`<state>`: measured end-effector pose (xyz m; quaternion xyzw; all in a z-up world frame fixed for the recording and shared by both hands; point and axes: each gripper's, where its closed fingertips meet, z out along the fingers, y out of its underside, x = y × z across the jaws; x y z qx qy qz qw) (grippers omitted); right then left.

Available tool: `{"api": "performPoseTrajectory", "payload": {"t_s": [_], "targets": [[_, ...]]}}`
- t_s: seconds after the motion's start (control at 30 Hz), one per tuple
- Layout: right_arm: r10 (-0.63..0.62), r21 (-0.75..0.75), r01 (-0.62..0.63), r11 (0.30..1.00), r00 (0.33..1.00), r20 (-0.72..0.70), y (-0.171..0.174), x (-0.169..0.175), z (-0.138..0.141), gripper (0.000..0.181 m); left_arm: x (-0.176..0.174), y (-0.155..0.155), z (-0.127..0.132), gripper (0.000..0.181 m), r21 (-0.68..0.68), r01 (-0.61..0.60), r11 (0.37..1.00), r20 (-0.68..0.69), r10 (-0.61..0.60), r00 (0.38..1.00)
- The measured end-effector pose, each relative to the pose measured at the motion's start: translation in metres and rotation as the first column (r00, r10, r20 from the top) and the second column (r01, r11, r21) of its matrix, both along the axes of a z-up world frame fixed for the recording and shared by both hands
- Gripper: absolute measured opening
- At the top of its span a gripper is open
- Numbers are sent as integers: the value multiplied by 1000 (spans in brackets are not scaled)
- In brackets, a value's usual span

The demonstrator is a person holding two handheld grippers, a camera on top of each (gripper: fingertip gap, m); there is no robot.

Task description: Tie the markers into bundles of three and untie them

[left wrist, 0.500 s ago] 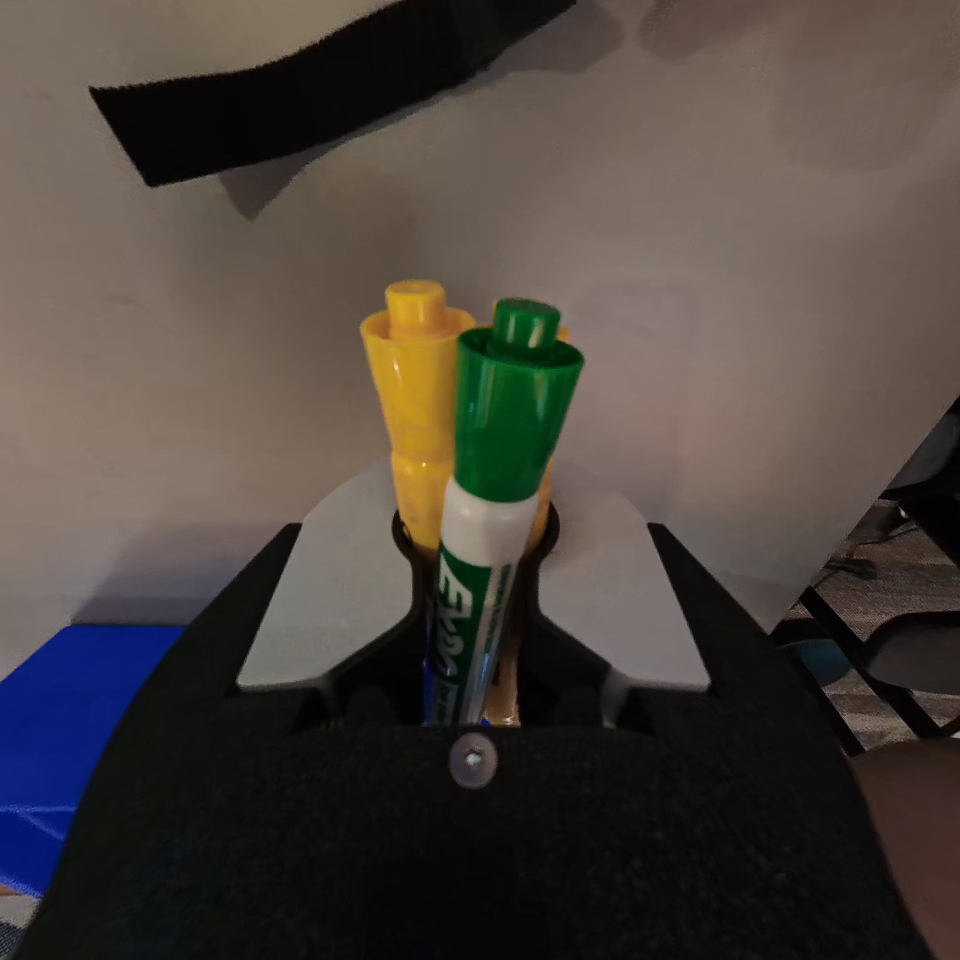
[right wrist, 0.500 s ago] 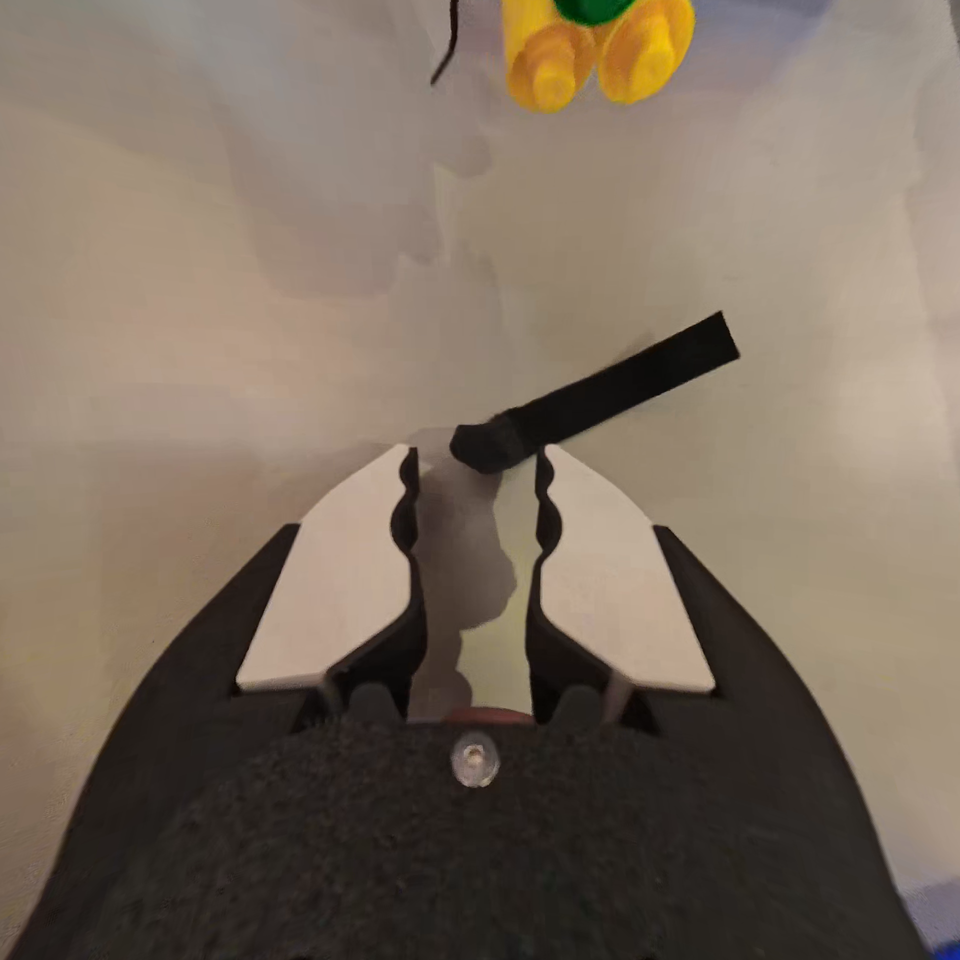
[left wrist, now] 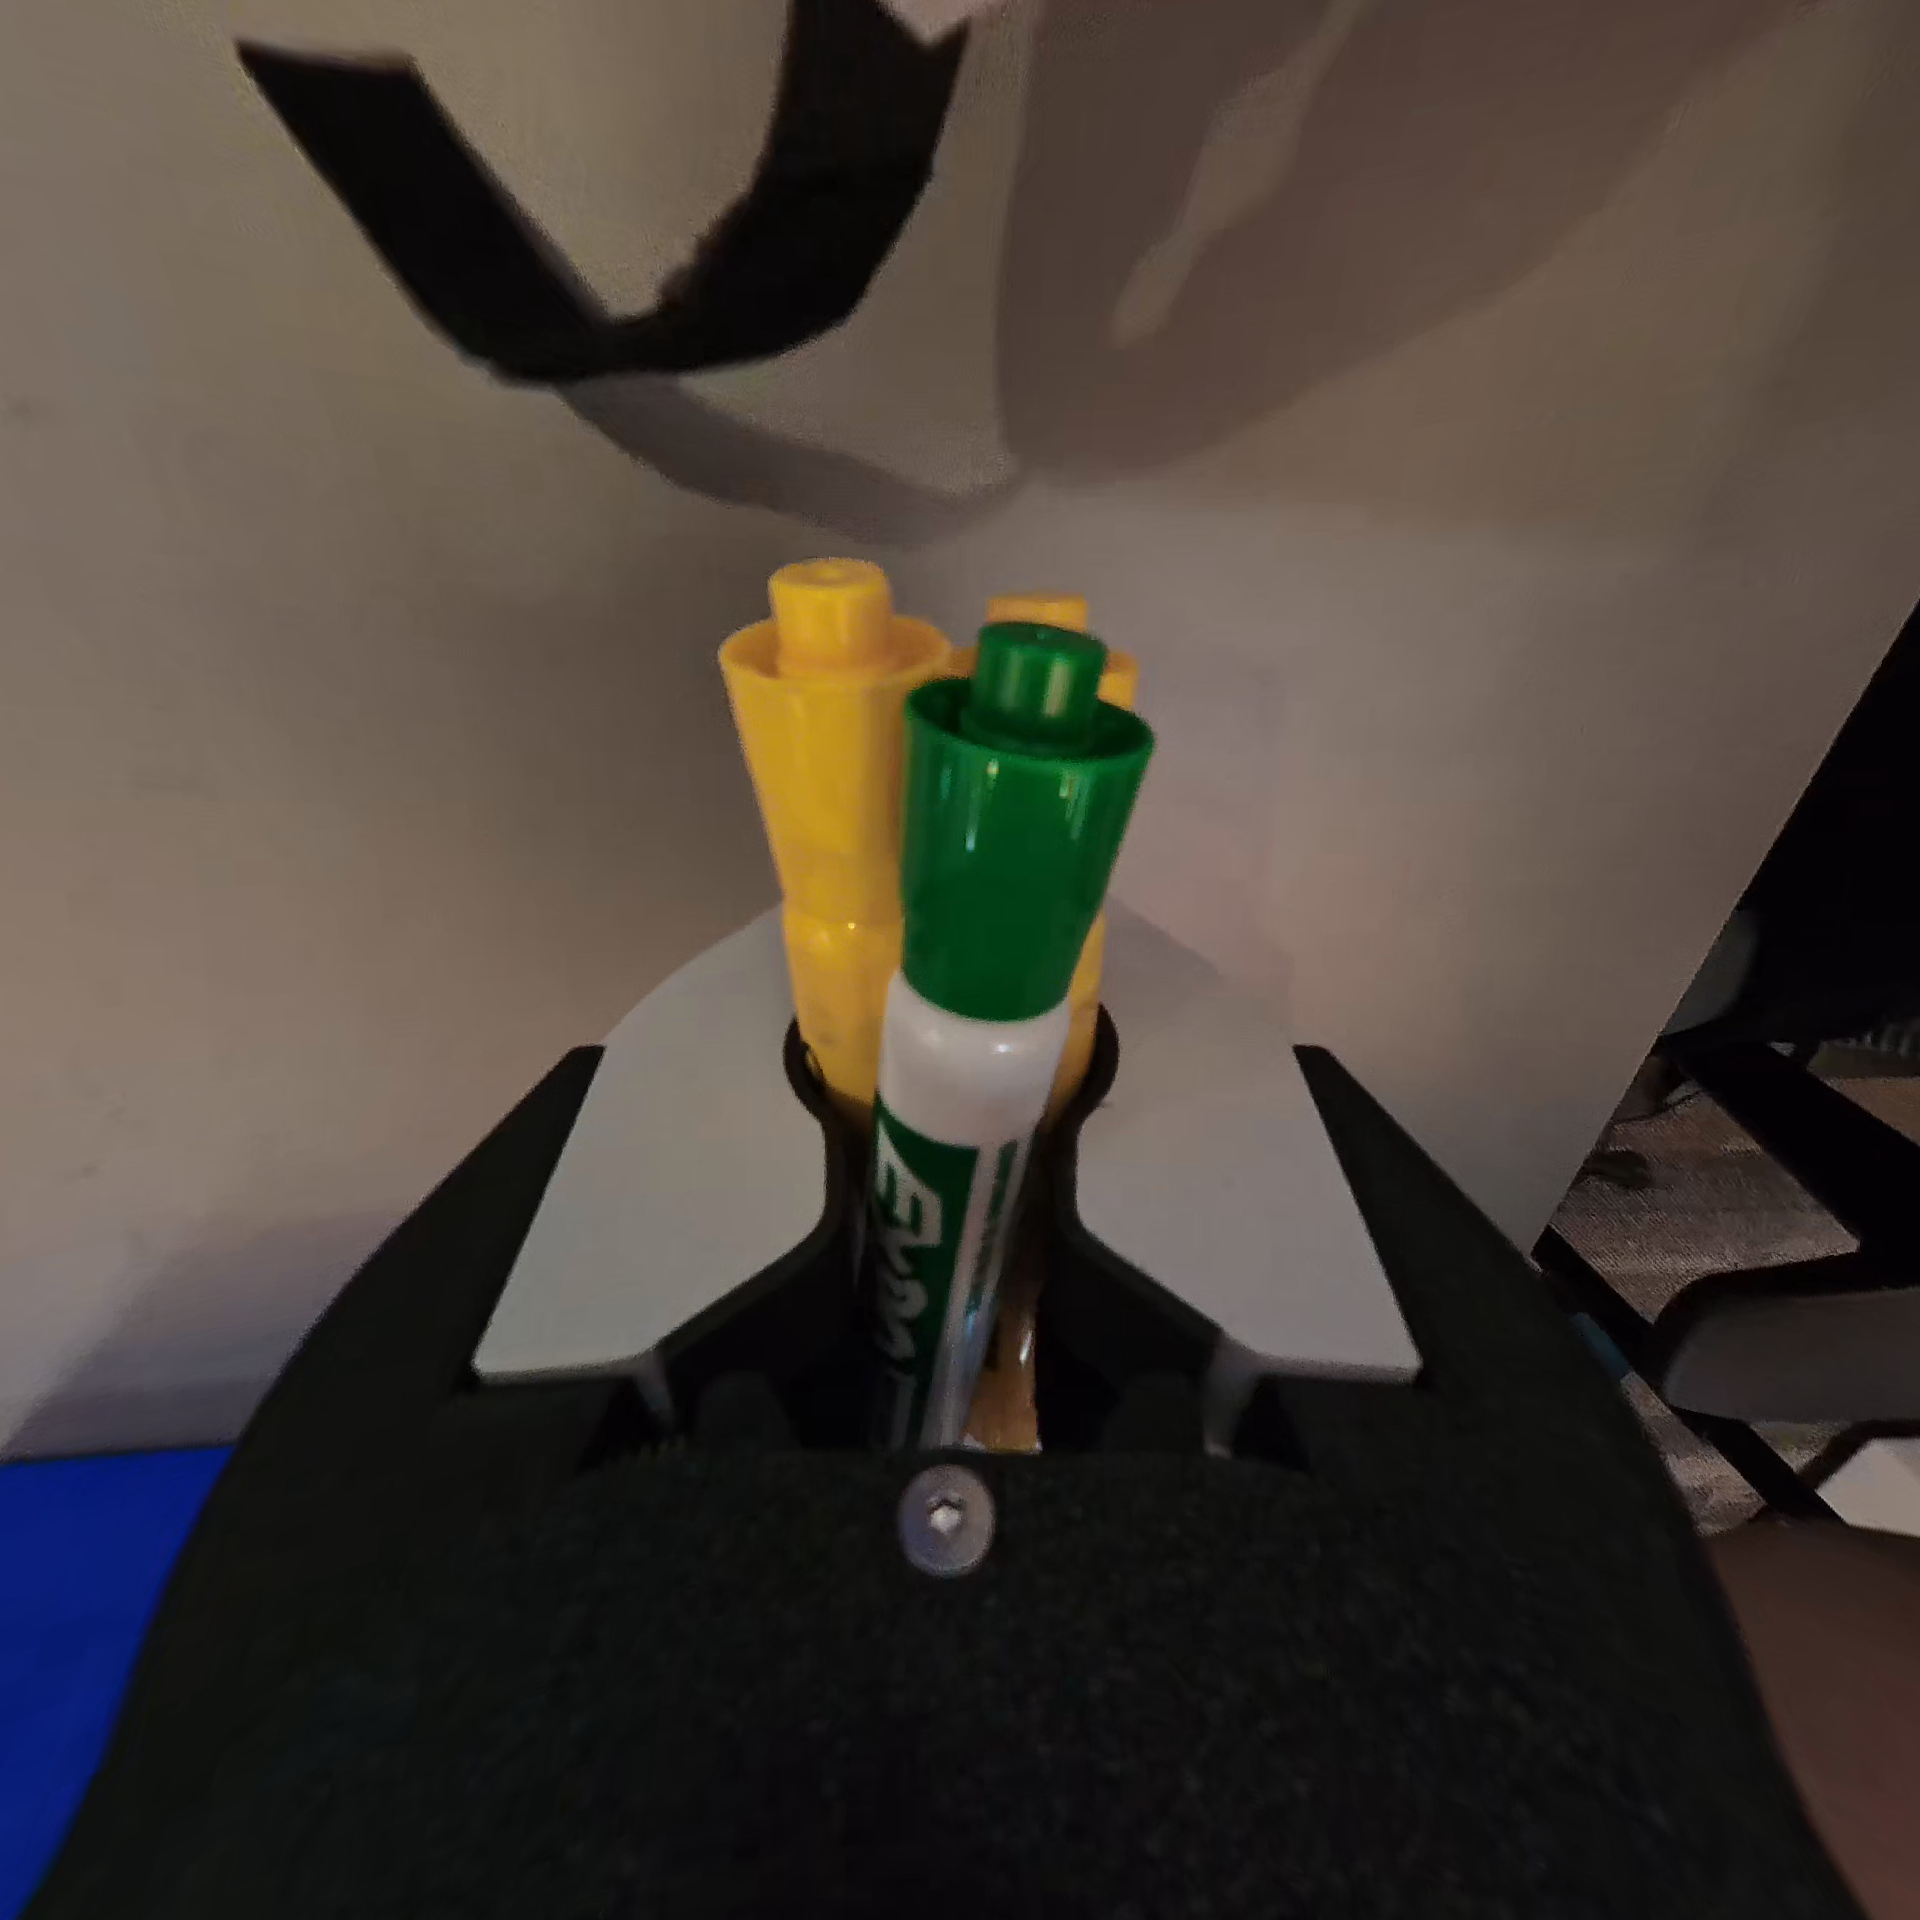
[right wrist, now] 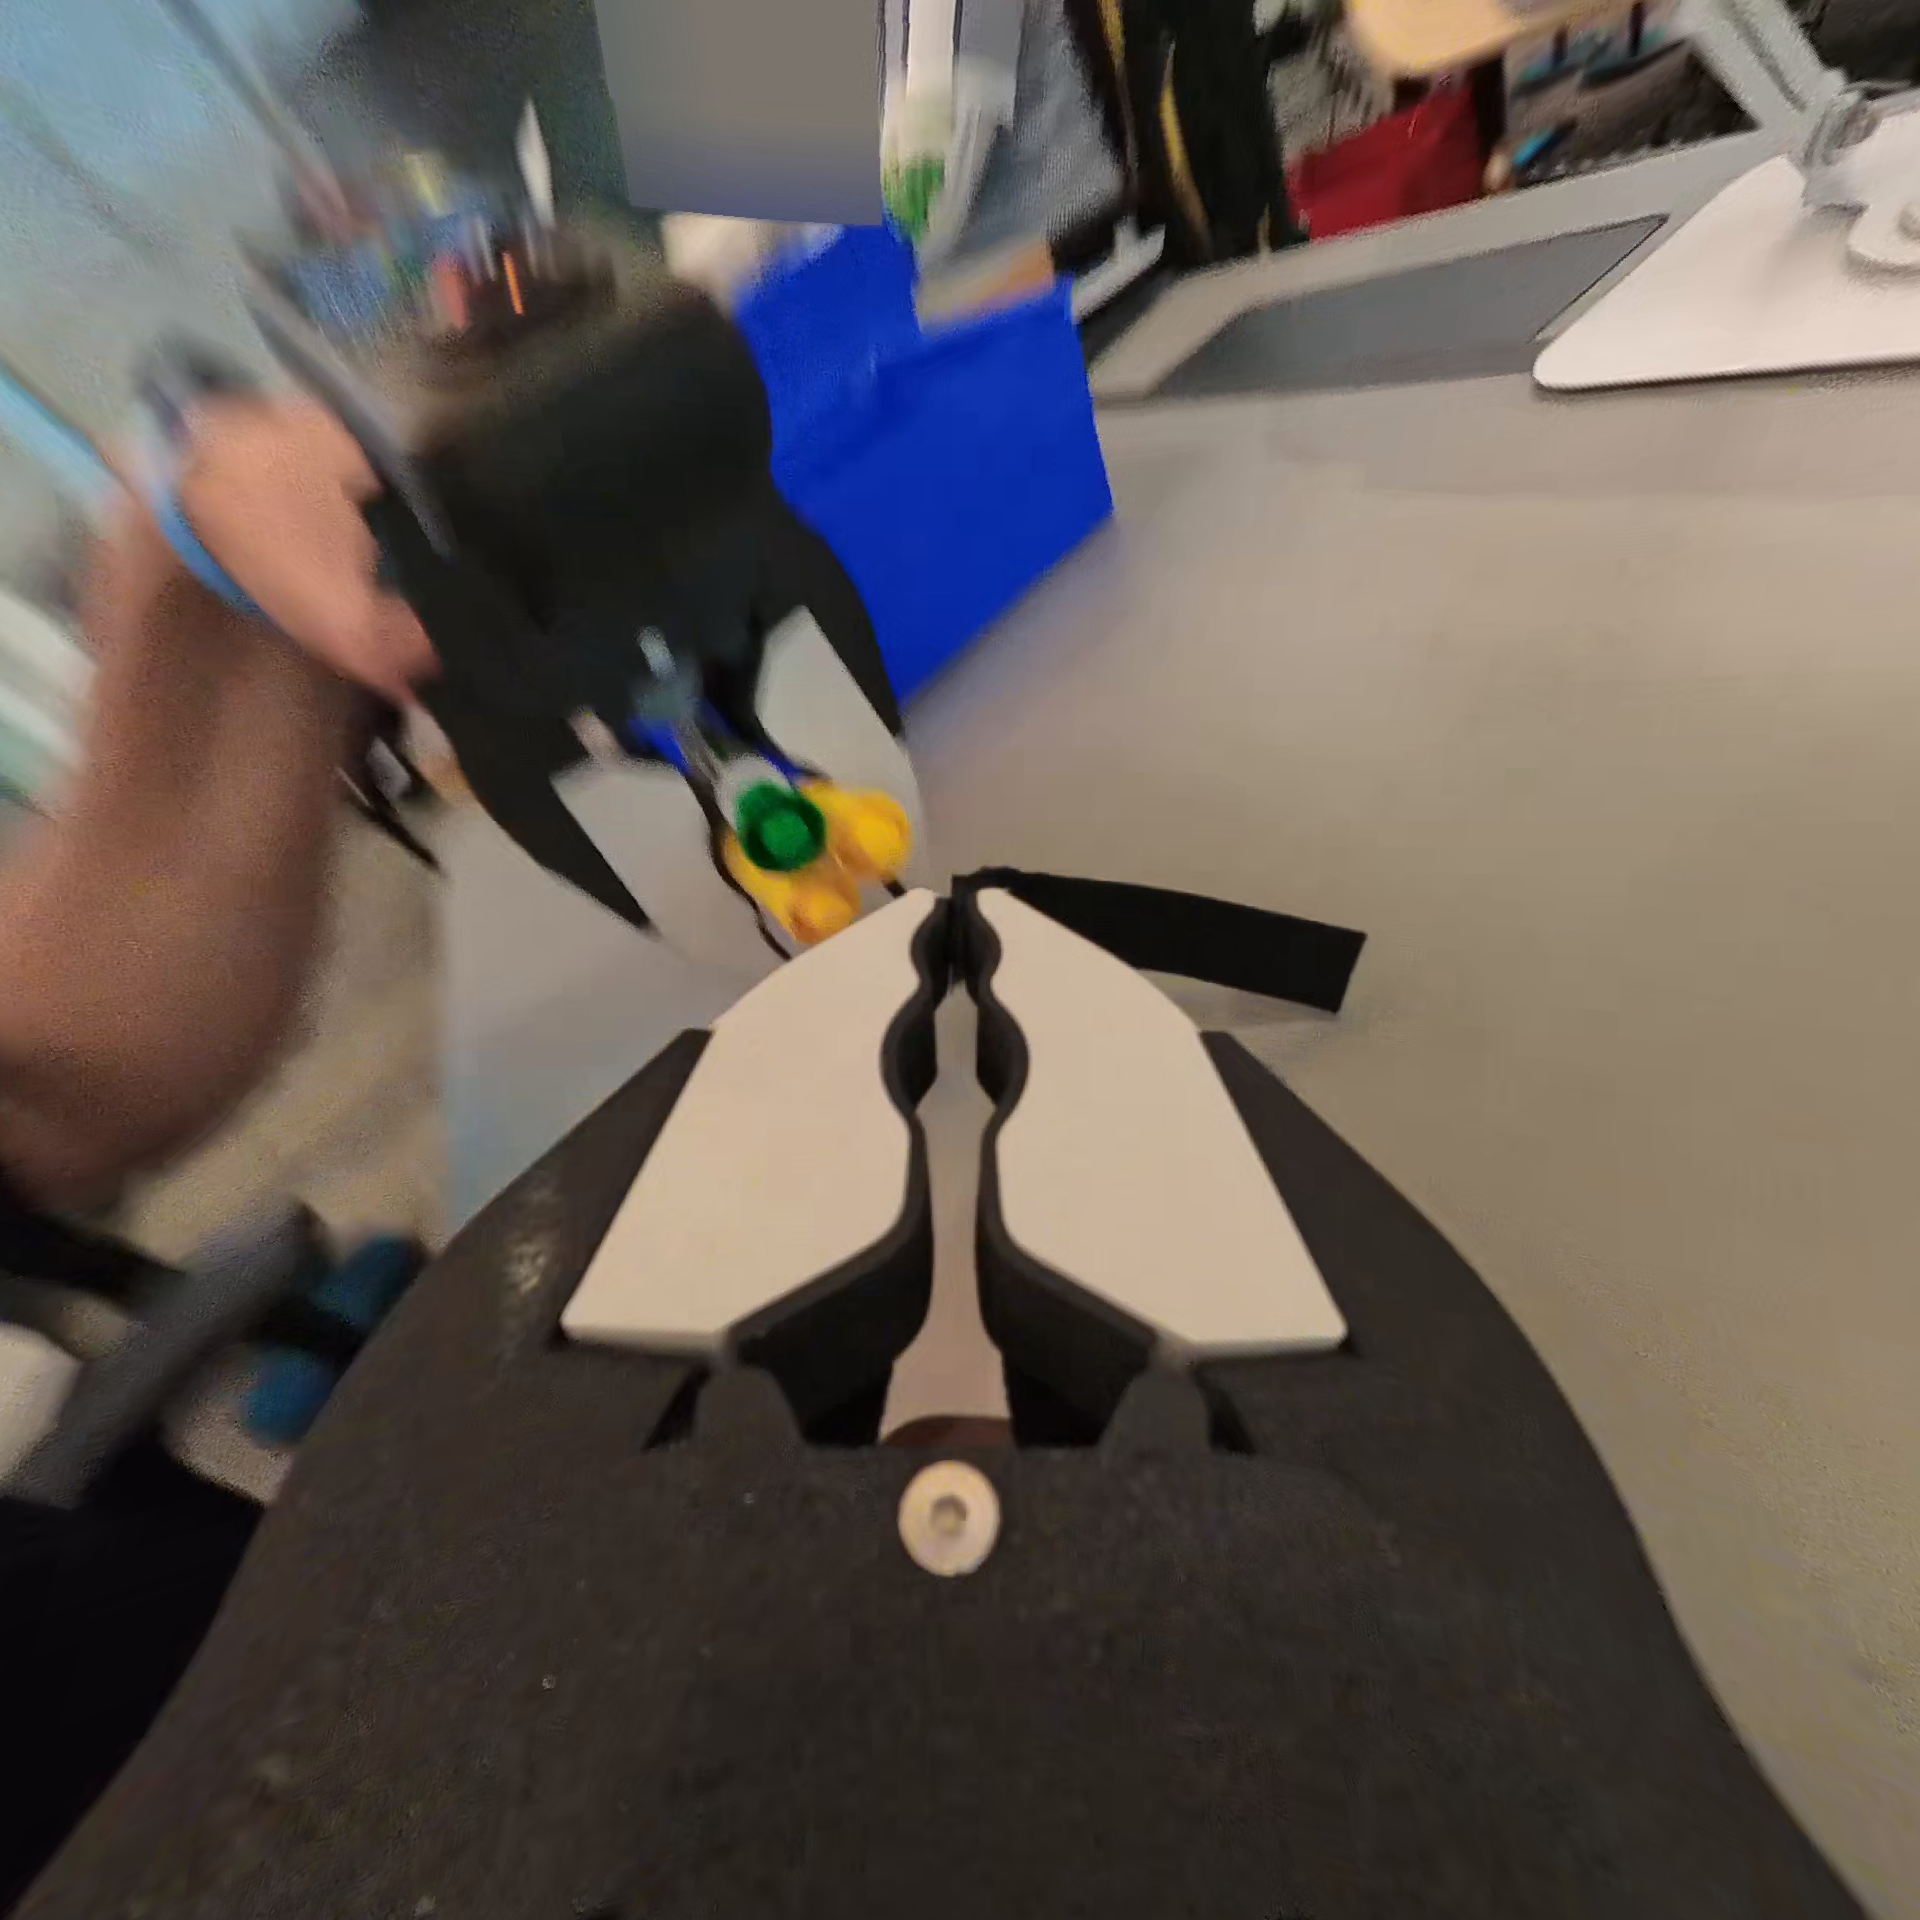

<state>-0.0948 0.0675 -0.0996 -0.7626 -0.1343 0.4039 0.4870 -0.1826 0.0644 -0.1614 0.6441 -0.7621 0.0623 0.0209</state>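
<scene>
My left gripper (left wrist: 951, 987) is shut on three markers held side by side, caps pointing forward: one green marker (left wrist: 1013, 831) in front and two yellow markers (left wrist: 821, 758) behind it. A black strap (left wrist: 623, 239) hangs in a curve from the top edge, above and beyond the caps. In the right wrist view my right gripper (right wrist: 956, 914) is shut on one end of the strap (right wrist: 1174, 935), which trails to the right above the grey table (right wrist: 1455, 727). The left gripper (right wrist: 764, 821) with the markers (right wrist: 831, 862) is just ahead and left, blurred.
A blue box (right wrist: 935, 447) stands on the table behind the left gripper and shows at the lower left (left wrist: 94, 1538). A white monitor-stand base (right wrist: 1714, 291) sits at the far right. A person's hand (right wrist: 177, 810) holds the left gripper. The table edge (left wrist: 1766, 883) runs down the right. Across from one pair of fingers to the other is roughly 11 cm. The white monitor-stand base (right wrist: 1714, 291) is about 40 cm from both grippers' fingertips.
My right gripper has closed on the strap's end and lifted it off the table. The strap now hangs curved near the marker caps. The left gripper still holds the markers.
</scene>
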Motion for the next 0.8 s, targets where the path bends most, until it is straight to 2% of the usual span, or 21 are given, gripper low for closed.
{"api": "performPoseTrajectory", "payload": {"t_s": [0.07,0.1,0.17,0.37,0.43,0.5,0.63,0.73,0.8], "targets": [[-93,-22,91,996,957,-276,2,5,22,1,3,1,-3,40,12,6,1000,-7,-5,1000],[-130,-20,132,991,922,-366,2,8,30,1,5,0,-4,40,8,6,1000,-14,-6,1000],[-176,-11,193,981,872,-458,0,9,39,1,9,-1,-6,40,7,16,1000,-10,-16,1000],[-170,53,249,967,788,-592,-13,-11,56,1,16,-5,-8,41,1,24,1000,-23,-24,999],[-132,83,236,968,764,-632,-18,-20,62,0,15,-5,-7,41,9,28,1000,-40,-28,999],[-151,55,233,971,776,-613,-18,-28,54,1,17,-3,-5,41,19,30,999,-41,-30,999],[-160,33,236,971,747,-645,-25,-40,45,1,21,-2,0,41,30,34,999,-38,-33,999],[-189,22,271,962,723,-665,-31,-42,43,1,23,-1,2,41,38,36,999,-42,-35,999],[-203,-15,273,962,677,-708,-33,-43,42,1,24,1,2,40,46,39,998,-45,-37,998]]}}
